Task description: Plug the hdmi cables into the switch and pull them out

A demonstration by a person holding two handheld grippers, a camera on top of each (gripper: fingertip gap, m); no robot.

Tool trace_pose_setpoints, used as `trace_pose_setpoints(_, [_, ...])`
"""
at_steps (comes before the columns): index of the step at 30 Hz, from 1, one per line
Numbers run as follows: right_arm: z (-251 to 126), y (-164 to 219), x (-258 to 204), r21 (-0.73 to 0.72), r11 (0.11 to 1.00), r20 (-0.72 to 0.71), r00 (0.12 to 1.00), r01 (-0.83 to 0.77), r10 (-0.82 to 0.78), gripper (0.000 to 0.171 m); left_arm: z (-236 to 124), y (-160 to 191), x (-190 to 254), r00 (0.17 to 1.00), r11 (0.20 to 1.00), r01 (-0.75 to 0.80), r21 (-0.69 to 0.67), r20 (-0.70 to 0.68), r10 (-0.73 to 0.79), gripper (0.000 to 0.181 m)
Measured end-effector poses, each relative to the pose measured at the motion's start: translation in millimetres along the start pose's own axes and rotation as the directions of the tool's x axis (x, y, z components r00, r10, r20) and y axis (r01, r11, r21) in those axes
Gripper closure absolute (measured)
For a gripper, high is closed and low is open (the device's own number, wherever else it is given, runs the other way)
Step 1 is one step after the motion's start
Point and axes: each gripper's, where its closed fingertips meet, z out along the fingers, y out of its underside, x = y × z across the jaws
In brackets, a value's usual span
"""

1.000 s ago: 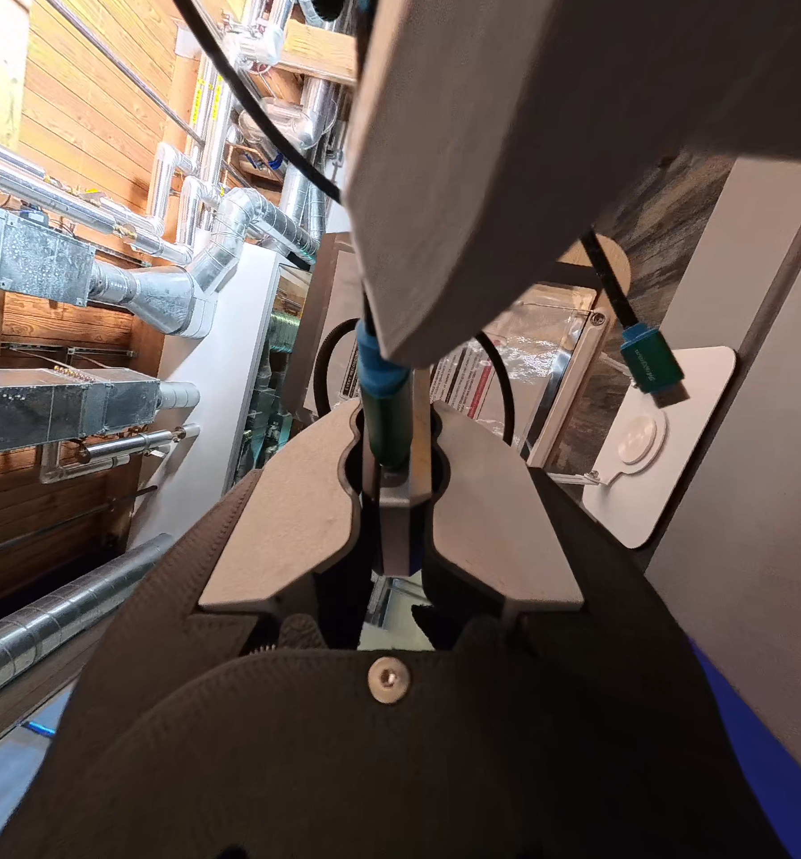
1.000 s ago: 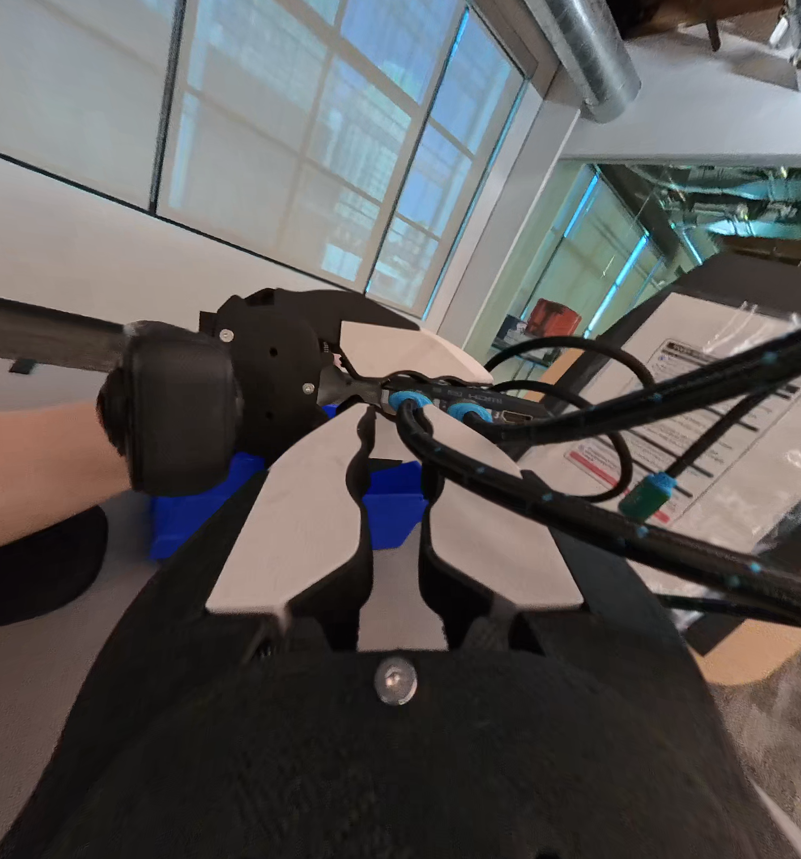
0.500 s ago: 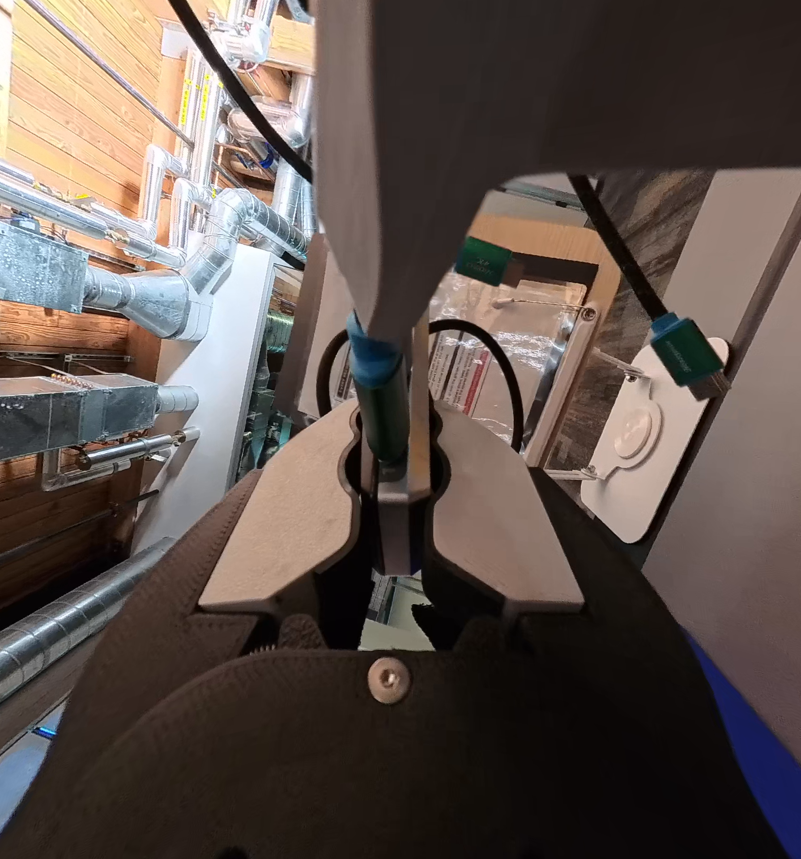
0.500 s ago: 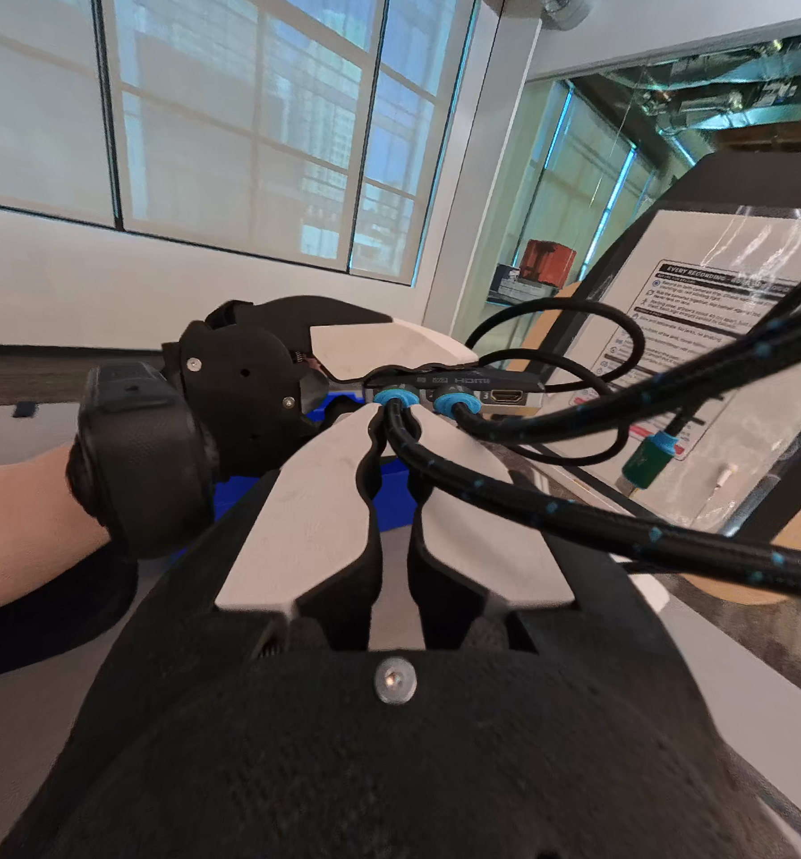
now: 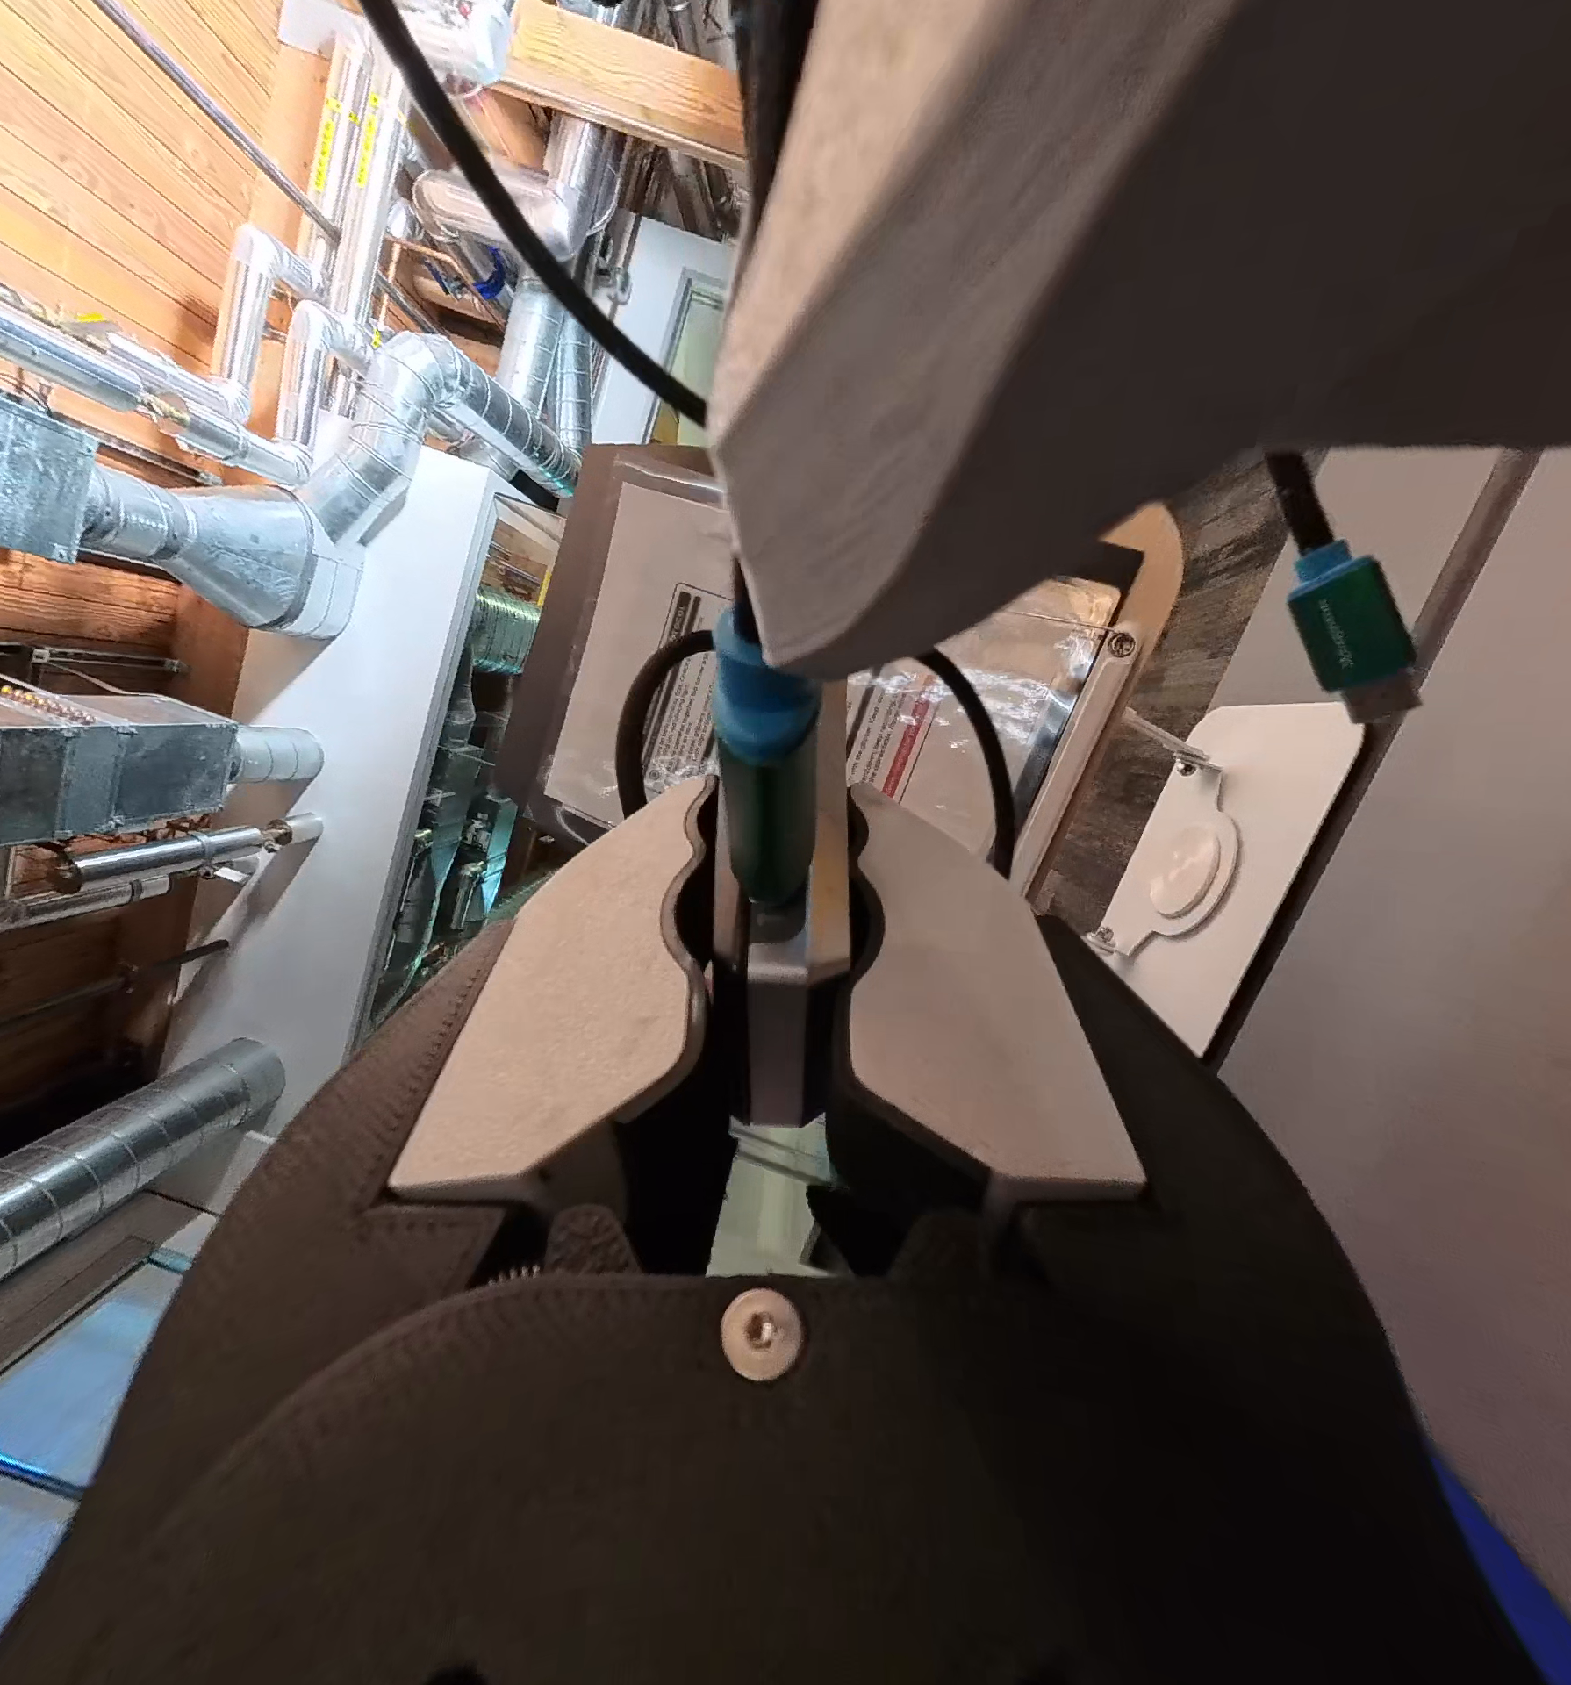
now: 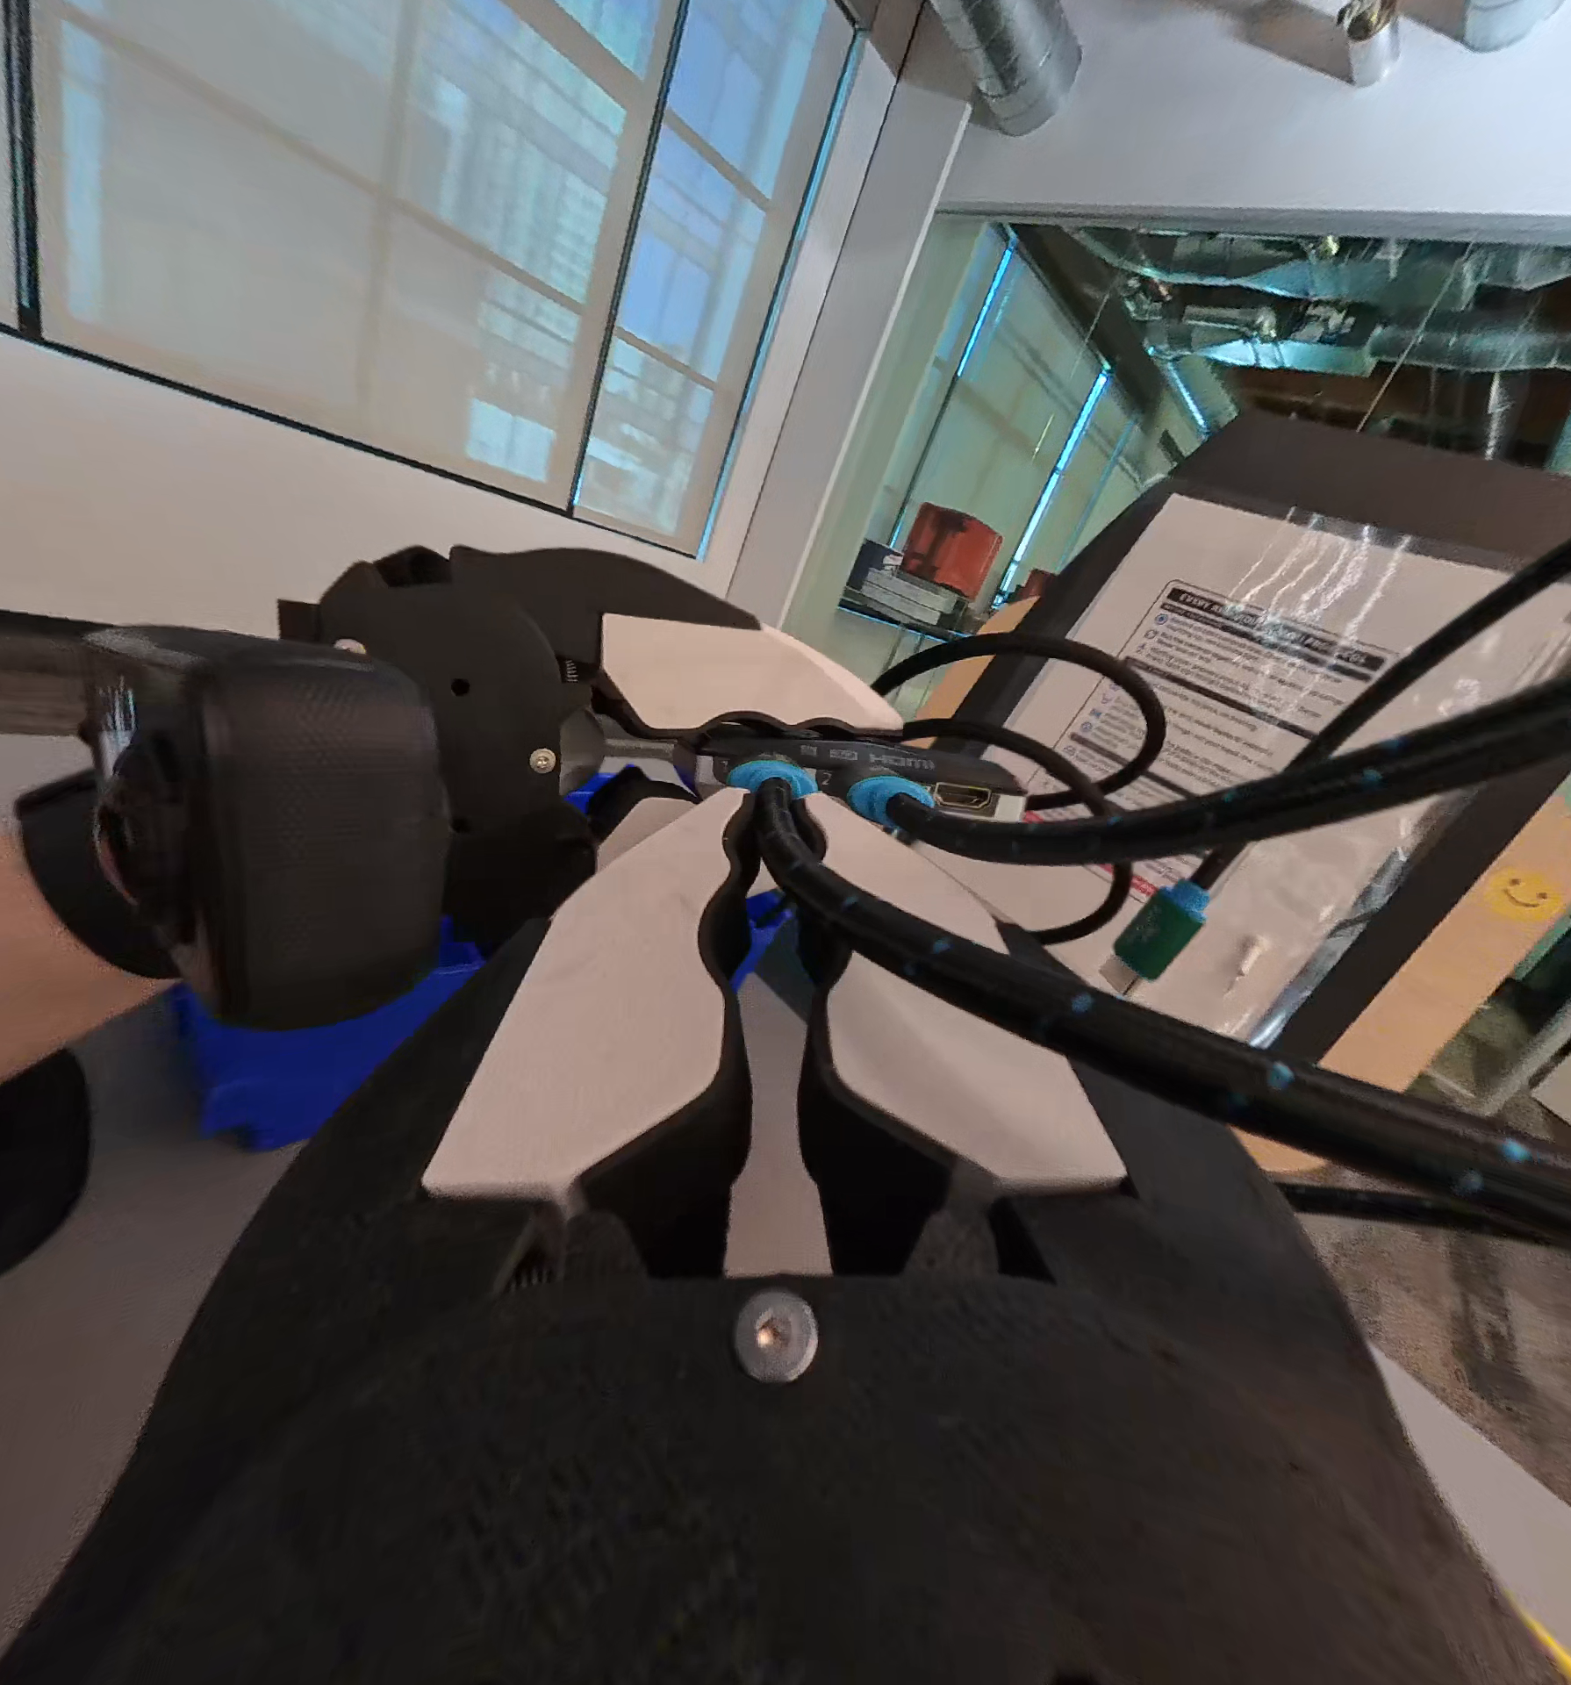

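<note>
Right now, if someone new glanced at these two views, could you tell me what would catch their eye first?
Probably the HDMI switch at mid-frame, clamped edge-on in the left gripper, with two blue-collared braided cables plugged in beside one empty port. The right gripper is shut on the nearest cable just below its plug. A loose green HDMI plug dangles at right before a plastic-covered instruction sheet.

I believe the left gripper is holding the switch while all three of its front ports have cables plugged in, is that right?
Not quite: in the right wrist view only two ports hold cables, the first plug and the second plug; the third port is empty. The left gripper does hold the switch.
</note>
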Motion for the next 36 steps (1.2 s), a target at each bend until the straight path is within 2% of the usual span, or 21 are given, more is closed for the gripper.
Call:
trace_pose_setpoints(5, [-1.6, -2.0, 1.7, 0.005, 0.979, 0.123, 0.972, -0.203, 0.201, 0.164, -1.4, -2.0, -1.5, 1.0, 1.0, 0.008, 0.018, -0.001, -0.008, 0.158])
trace_pose_setpoints(9, [-3.1, -1.6, 5.1, -0.006, 0.965, 0.176, 0.949, -0.264, 0.261, 0.164, -0.6, -3.3, 0.4, 1.0, 1.0, 0.022, 0.022, -0.015, -0.021, 0.158])
trace_pose_setpoints(18, [-1.8, -0.5, 3.9, -0.029, 0.998, 0.013, 0.999, -0.052, 0.053, 0.164, 1.2, -2.2, 3.3, 0.998, 0.999, 0.041, 0.026, -0.038, -0.04, 0.158])
trace_pose_setpoints(24, [-4.0, -1.5, 6.3, -0.033, 0.968, 0.143, 0.957, -0.251, 0.253, 0.164, -0.3, -4.0, 1.7, 0.999, 1.0, 0.015, 0.027, -0.029, -0.014, 0.158])
trace_pose_setpoints(28, [-4.3, 0.9, 8.3, -0.042, 0.954, 0.178, 0.938, -0.295, 0.298, 0.164, 0.9, -3.9, 4.6, 0.999, 1.0, 0.013, 0.025, -0.04, -0.012, 0.158])
trace_pose_setpoints(31, [-2.2, 4.2, 8.3, -0.049, 0.979, 0.094, 0.975, -0.196, 0.2, 0.164, 3.4, -1.0, 8.7, 0.998, 1.0, 0.028, 0.012, -0.062, -0.027, 0.158])
trace_pose_setpoints(36, [-3.1, 0.4, 6.5, -0.039, 0.987, 0.031, 0.987, -0.159, 0.16, 0.165, 2.1, -3.3, 6.0, 0.998, 0.999, 0.04, 0.028, -0.055, -0.038, 0.158])
